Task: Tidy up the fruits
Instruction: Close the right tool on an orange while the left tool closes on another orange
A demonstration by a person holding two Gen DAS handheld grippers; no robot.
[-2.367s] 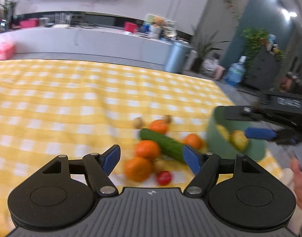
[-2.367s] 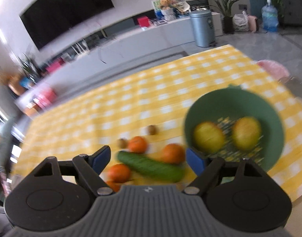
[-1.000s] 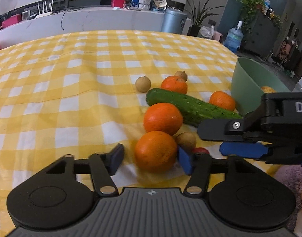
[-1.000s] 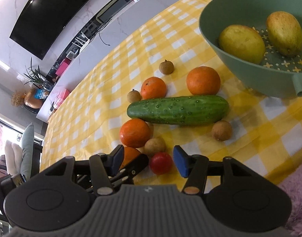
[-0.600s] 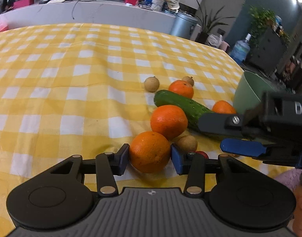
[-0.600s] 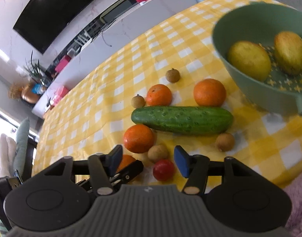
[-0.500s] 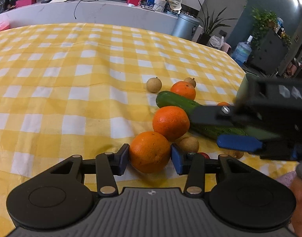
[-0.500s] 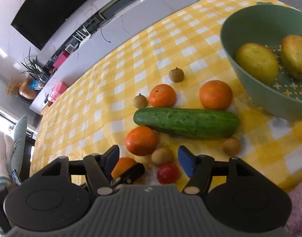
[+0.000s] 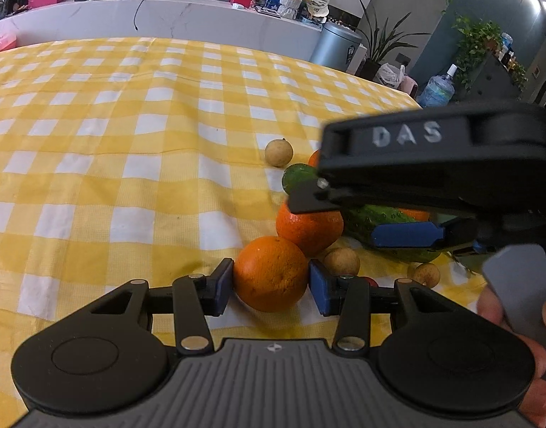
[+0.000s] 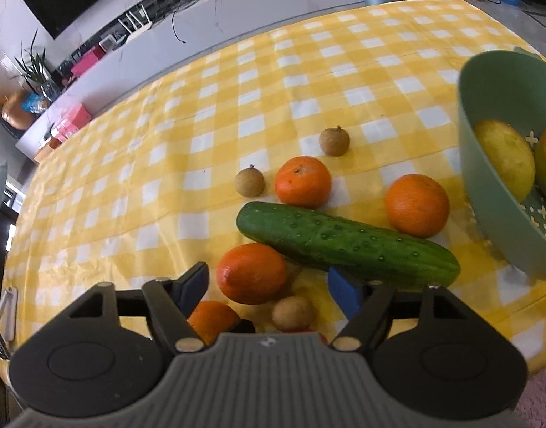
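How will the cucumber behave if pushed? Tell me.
The cucumber looks stiff, so it should move as one piece. Being long and round, it probably rolls sideways. Two oranges sit close beside it, so it would likely nudge them.

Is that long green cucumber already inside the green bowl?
No, the long green cucumber lies on the yellow checked tablecloth, beside the green bowl holding two yellow-green fruits.

cucumber (image 10: 347, 246) amid oranges (image 10: 416, 204) on tablecloth (image 10: 237, 89); bowl (image 10: 486, 192) right.
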